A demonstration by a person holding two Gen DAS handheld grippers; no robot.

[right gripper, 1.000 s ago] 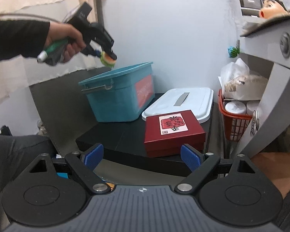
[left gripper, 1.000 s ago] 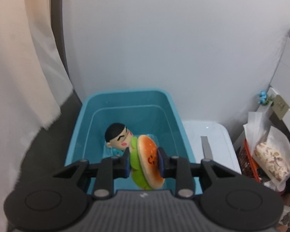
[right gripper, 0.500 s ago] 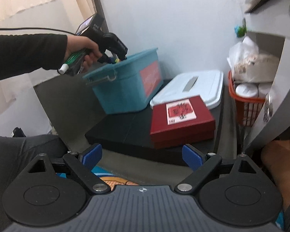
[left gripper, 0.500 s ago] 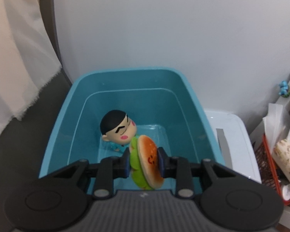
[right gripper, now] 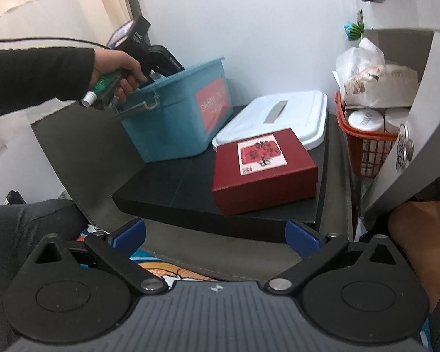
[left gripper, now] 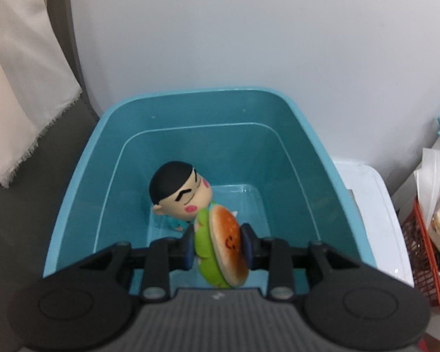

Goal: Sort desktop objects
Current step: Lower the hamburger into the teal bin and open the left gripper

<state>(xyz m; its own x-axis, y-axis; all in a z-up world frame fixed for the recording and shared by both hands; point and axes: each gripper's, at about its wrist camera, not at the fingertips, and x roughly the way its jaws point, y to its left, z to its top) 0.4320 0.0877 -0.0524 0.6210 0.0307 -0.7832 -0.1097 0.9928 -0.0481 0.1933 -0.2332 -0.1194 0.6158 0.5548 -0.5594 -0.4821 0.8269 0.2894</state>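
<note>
The left tongs (left gripper: 217, 249) are seen low over the open blue bin (left gripper: 316, 152), lower than they were a second ago, when the bin looked smaller and farther off. A toy burger (left gripper: 224, 249) is held between the blue pads, standing on its edge with its bun face turned to the right. The jaws are just now being opened, but the pads are still pressed on both sides of the burger, so it has not been dropped yet. Under it, on the floor of the bin, a toy boy with black hair (left gripper: 179, 193) is lying. It is judged that the burger is about to be let go into the bin beside him.

The right tongs (right gripper: 215, 234) are spread wide and are being opened a bit more, with nothing between them. Past them, on the dark tabletop (right gripper: 167, 182), a red box (right gripper: 264, 170) is lying by a white lid (right gripper: 296, 111). The red box may be picked next.
</note>
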